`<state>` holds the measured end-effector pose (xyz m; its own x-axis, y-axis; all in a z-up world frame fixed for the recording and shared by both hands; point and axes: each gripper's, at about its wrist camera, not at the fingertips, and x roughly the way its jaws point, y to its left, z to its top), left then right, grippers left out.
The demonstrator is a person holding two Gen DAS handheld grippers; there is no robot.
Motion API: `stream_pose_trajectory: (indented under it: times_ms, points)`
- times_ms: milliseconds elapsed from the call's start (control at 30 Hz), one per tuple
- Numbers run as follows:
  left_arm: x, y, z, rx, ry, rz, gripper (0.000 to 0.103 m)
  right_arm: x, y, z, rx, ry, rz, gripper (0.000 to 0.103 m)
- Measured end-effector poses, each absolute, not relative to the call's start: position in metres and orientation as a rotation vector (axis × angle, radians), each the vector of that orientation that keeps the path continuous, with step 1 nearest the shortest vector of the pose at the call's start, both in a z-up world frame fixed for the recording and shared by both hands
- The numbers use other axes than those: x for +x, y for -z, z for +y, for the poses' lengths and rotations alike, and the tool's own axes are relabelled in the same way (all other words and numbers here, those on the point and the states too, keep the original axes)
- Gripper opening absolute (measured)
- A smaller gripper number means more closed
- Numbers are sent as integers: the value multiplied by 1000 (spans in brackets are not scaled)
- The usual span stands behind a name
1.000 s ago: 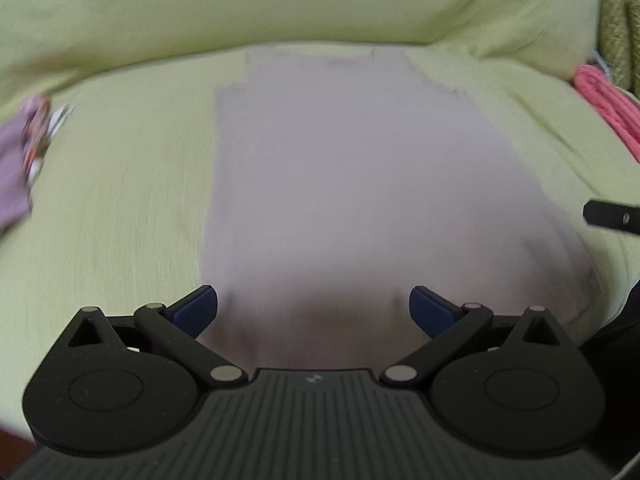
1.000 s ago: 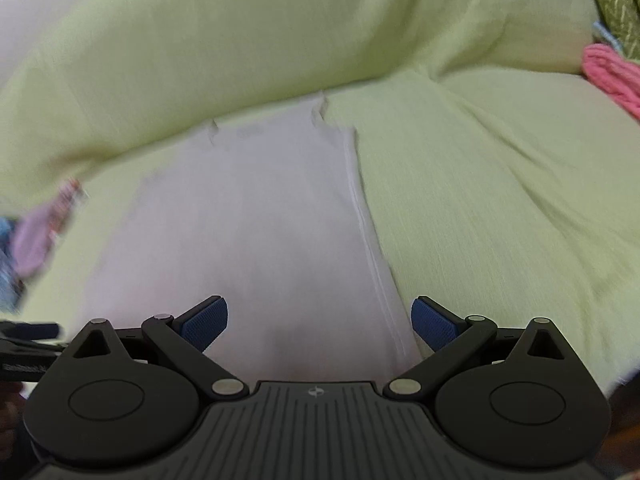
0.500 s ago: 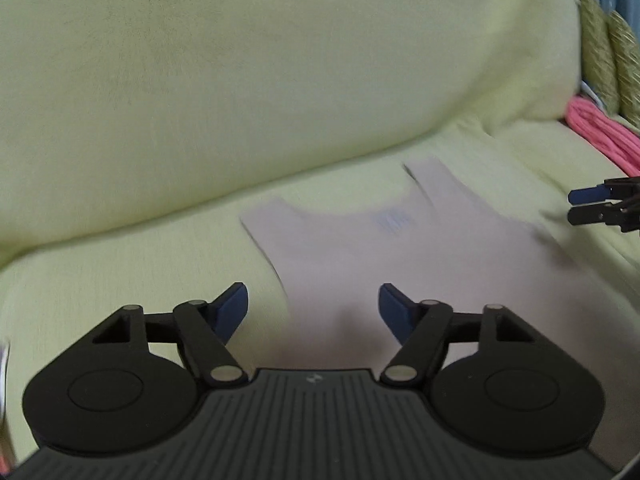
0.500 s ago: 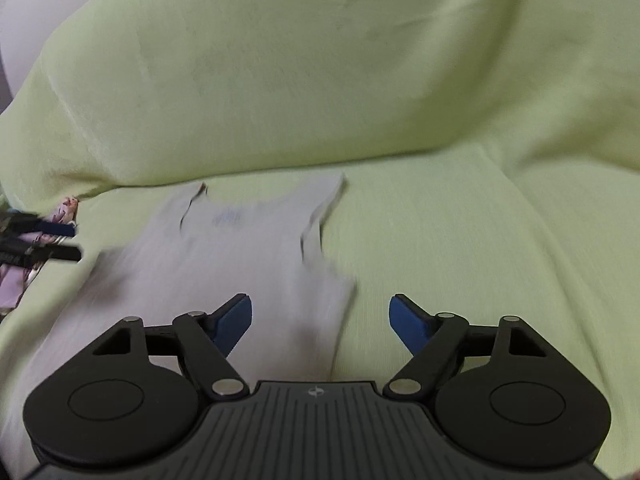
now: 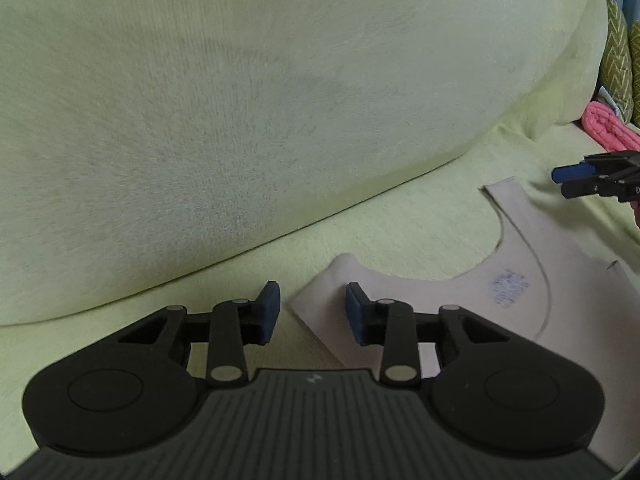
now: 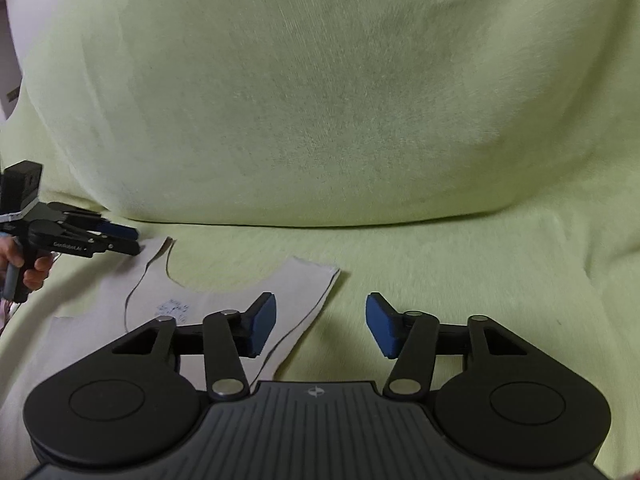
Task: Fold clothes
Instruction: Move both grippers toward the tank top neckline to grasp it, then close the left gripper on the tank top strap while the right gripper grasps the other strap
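Observation:
A pale beige tank top [image 5: 472,304] lies flat on the yellow-green sofa seat [image 5: 400,224], neckline toward the backrest. My left gripper [image 5: 313,313] hovers at its left shoulder strap [image 5: 332,280]. The jaws are closing with the strap end between the blue pads [image 5: 269,312], which do not press on it. In the right wrist view, my right gripper [image 6: 321,324] stands over the right shoulder strap [image 6: 310,284]. Its jaws are closing too, with the strap's outer edge between them, not pinched. Each gripper also shows in the other's view: the right gripper [image 5: 580,178] and the left gripper [image 6: 120,240].
The sofa backrest [image 6: 320,100], under the same yellow-green cover, rises close behind the straps. A pink cloth [image 5: 600,128] and a green patterned cushion [image 5: 618,60] sit at the far right. A person's hand [image 6: 34,272] holds the left gripper's handle.
Both grippers have travelled from the tank top's hem up along it to the shoulder straps. Their jaws have narrowed from wide open to partly closed.

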<state>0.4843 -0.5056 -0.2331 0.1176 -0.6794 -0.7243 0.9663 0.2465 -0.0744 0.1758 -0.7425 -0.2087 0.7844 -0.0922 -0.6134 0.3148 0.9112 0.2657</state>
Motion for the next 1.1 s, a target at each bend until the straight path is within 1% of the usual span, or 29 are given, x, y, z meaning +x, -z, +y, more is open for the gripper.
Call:
stream_pose_trajectory:
  times_ms: [167,333,367,400,433,467,500,633,767,867,1000,1100]
  points:
    - [489,244,-513,457,1322,733,31,192,219,-762,432,164,615,53]
    - [485,246,-514,456,1359,704,18,208,233,-777,462,147,640,53]
    - [485,246,-514,456,1363,701,17,211,235,-778,454,142,649,49]
    - [484,246,-514,458,1366,699,13,214,236,-778,443,135,649,47]
    - [482,245,-515,461,1369,697,6,217,236,-778,438,126,651,38]
    - [479,245,-516,466,1372,694,3,220,237,-778,440,109,658,17]
    - [474,243,-517,485,1362,679,3,223,238,-779,447,88,674,3]
    - [452,225,-509,518,1354,625,2,225,225,-765,374,113,675,2]
    - [420,182,-468,413,1378,557,2,194,180,-732,268,118,546,2]
    - [376,155,-422,336,1413,506,2,154,147,-687,157,80,453,2]
    - [298,148,-353,327,1450,457,3,88,128,-607,-32,21,416,2]
    - [240,163,-305,387,1473,454,4,38,137,-545,-143,-26,466,2]
